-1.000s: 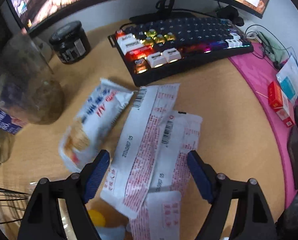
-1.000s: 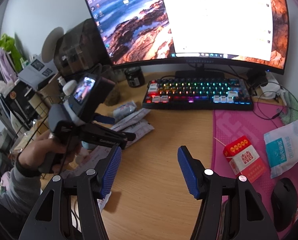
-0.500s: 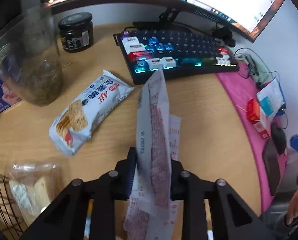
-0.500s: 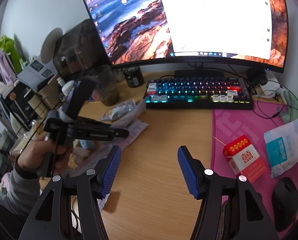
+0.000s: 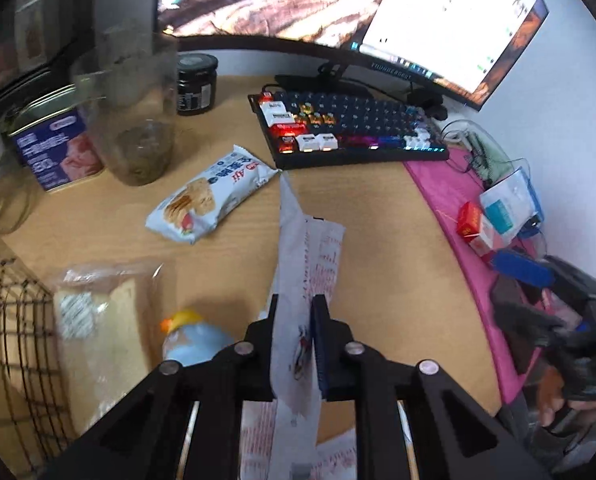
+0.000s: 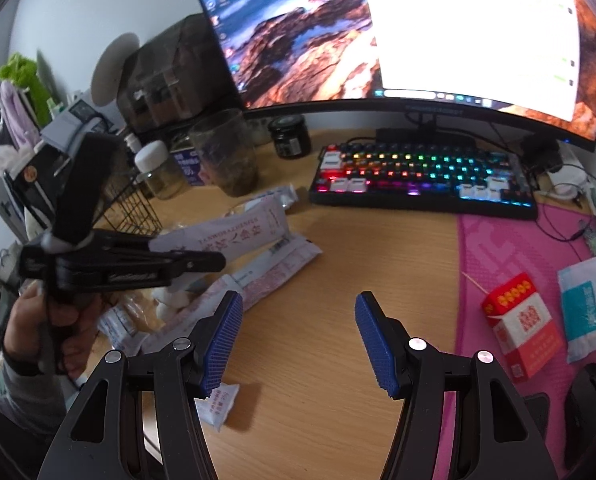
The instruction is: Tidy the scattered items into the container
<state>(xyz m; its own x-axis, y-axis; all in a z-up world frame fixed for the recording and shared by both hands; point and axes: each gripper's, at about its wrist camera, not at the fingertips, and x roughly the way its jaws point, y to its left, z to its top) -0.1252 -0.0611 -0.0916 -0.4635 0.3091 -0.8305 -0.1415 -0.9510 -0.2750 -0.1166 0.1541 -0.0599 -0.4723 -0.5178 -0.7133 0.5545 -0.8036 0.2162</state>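
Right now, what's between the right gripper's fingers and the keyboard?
Bare wooden desk. In the right wrist view nothing lies between the open right gripper and the keyboard; the white packets sit off to the left.

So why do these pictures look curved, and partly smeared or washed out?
Both views are fisheye, so the monitor and desk edges bow. In the left wrist view the bread bag and wire basket smear with motion blur. In the right wrist view the white window on the monitor is blown out, and the keyboard glows with coloured backlight.
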